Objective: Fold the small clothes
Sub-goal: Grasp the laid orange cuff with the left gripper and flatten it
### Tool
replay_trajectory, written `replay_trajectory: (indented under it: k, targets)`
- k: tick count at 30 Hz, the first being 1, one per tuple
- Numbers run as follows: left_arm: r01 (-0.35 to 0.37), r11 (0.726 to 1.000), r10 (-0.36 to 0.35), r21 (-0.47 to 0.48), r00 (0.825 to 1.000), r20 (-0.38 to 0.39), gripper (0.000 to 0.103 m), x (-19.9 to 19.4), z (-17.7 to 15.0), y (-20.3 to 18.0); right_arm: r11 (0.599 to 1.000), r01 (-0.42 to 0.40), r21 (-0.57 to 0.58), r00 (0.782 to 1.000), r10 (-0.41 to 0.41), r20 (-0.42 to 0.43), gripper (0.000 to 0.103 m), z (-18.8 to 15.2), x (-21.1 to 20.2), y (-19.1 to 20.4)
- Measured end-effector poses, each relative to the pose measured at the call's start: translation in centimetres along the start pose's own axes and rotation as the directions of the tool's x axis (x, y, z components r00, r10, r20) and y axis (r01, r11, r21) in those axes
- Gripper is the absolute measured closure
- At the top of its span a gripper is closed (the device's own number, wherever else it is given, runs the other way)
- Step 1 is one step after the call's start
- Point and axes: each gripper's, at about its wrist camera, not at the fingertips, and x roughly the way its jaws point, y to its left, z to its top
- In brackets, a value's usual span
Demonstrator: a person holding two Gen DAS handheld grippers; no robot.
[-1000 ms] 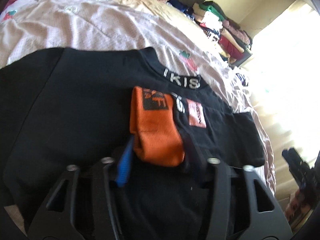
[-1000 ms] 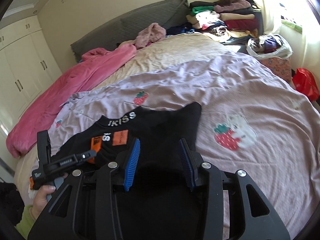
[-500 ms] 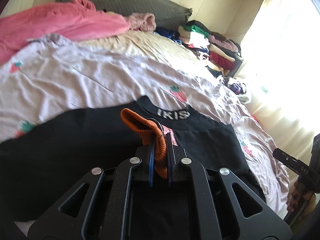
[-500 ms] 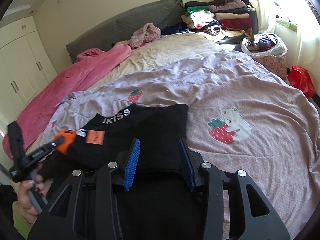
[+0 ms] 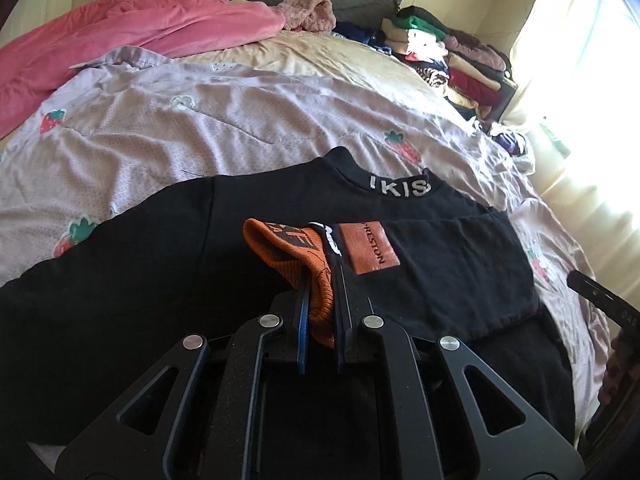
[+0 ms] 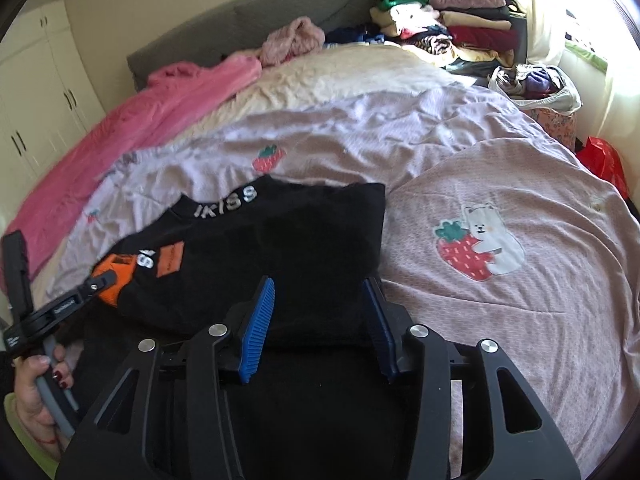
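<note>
While left gripper [image 5: 320, 300] fingers pinch the ribbed orange cuff [image 5: 288, 252], right gripper [image 6: 320, 312] fingers opening, empty, above black sweater [image 6: 280, 248].

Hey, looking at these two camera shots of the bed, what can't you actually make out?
- Black top, left wrist view: its lower part lies under the left gripper, which is shut on the orange cuff.
- Black top, right wrist view: the right gripper, its jaws opening, covers the near hem.
- Clothes pile, right wrist view: too small to tell apart.
</note>
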Motion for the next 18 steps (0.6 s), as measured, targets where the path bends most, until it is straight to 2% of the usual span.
replay_trajectory:
  k: [6, 8, 12, 14, 18]
  targets:
    - [-0.002, 1.000, 0.002, 0.000, 1.000, -0.019, 0.099, 0.5, -0.2, 0.0, 1.000, -0.021, -0.012, 1.000, 0.021, -0.005, 0.058, 0.2, 1.2, 1.7]
    - [-0.006, 1.000, 0.006, 0.010, 1.000, -0.017, 0.099, 0.3, -0.2, -0.2, 1.000, -0.012, -0.013, 1.000, 0.012, -0.017, 0.053, 0.2, 1.6, 1.9]
    - [-0.004, 1.000, 0.005, 0.015, 1.000, -0.020, 0.098, 0.2, -0.2, -0.3, 0.999, 0.046, 0.004, 0.998, -0.046, -0.033, 0.040, 0.5, 3.0, 1.2]
    - [-0.011, 1.000, 0.012, 0.017, 1.000, -0.029, 0.095, 0.4, -0.2, -0.1, 0.996, 0.093, 0.014, 0.993, -0.092, -0.076, 0.034, 0.5, 4.6, 0.6]
    - [-0.016, 1.000, 0.016, 0.013, 0.999, -0.033, 0.090, 0.2, -0.1, 0.1, 0.990, 0.139, 0.024, 0.980, -0.134, -0.149, 0.034, 0.1, 7.3, -0.7]
